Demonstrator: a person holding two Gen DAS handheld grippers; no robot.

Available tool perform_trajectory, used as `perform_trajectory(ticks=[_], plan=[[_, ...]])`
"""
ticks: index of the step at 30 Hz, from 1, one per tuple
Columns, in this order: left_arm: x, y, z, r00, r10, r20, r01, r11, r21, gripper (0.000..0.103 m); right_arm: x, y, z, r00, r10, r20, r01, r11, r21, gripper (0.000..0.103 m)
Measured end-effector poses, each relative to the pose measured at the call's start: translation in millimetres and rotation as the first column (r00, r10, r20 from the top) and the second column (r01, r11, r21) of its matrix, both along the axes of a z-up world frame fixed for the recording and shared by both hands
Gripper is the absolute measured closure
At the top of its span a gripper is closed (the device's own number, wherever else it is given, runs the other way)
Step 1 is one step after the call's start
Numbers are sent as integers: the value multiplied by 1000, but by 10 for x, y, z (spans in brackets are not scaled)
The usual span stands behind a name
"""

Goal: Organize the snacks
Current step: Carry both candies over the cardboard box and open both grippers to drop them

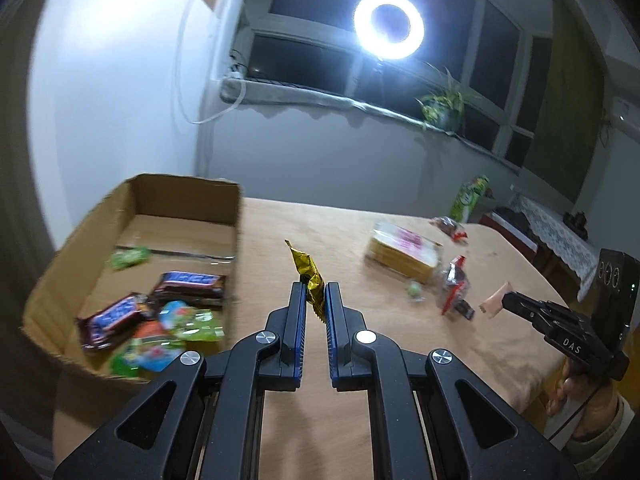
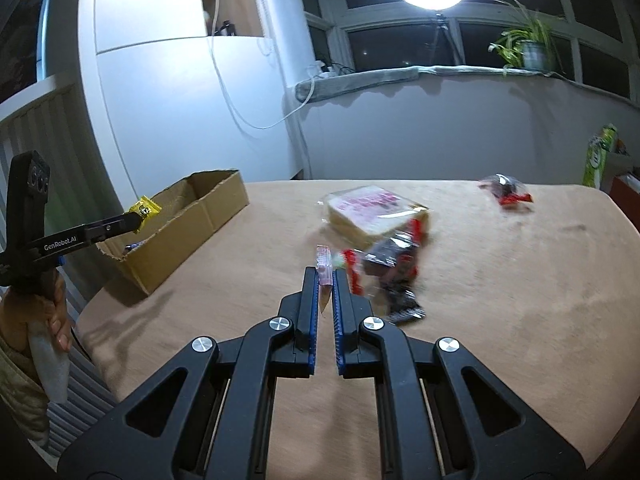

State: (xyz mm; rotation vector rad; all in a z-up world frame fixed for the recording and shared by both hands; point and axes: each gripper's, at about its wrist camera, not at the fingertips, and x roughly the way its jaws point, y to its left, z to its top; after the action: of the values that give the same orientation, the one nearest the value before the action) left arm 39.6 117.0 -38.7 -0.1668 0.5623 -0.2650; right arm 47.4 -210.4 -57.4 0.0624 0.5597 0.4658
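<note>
- The gold-wrapped snack (image 1: pixel 309 280) is clamped between the tips of the left gripper (image 1: pixel 316 292), its crinkled top sticking up above the fingers; from the right wrist view it shows as a yellow packet (image 2: pixel 145 209) held just over the near rim of the cardboard box (image 2: pixel 192 216).
- The right gripper (image 2: pixel 326 276) is clenched on a small pink-wrapped snack (image 2: pixel 324 266), lifted off the table; the left wrist view shows the same pale pink piece (image 1: pixel 496 300) at its tips.
- To the left of the left gripper, the cardboard box (image 1: pixel 188 196) is open, with two brown chocolate bars (image 1: pixel 188 285) and several green and orange packets (image 1: pixel 176 328) on its floor.
- Just ahead and to the right of the right gripper lies a clear packet with black and red contents (image 2: pixel 394 276), blurred.
- Beyond it, a wrapped stack of pale wafers with a pink label (image 2: pixel 372 212) rests on the tan table (image 2: pixel 520 300).
- Far ahead to the right, a small clear packet with red ends (image 2: pixel 506 192) sits alone.
- A tiny green sweet (image 1: pixel 415 290) lies near the wafers.
- A ring light (image 1: pixel 389 26) glares at the dark window, with a potted plant (image 1: pixel 442 106) on the sill.
</note>
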Motion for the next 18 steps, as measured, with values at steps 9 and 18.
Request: perform_trajectory(ticks=[9,18], plan=[[-94,511,-69,995,96,5,-96,995,-19,95,106,648,107,993,116,14,-116,993,-25,96],[-124,951,-63,984,179,11,-178,983,-42,95,238,1617,284,952,300,56,-298,954,-38,96]])
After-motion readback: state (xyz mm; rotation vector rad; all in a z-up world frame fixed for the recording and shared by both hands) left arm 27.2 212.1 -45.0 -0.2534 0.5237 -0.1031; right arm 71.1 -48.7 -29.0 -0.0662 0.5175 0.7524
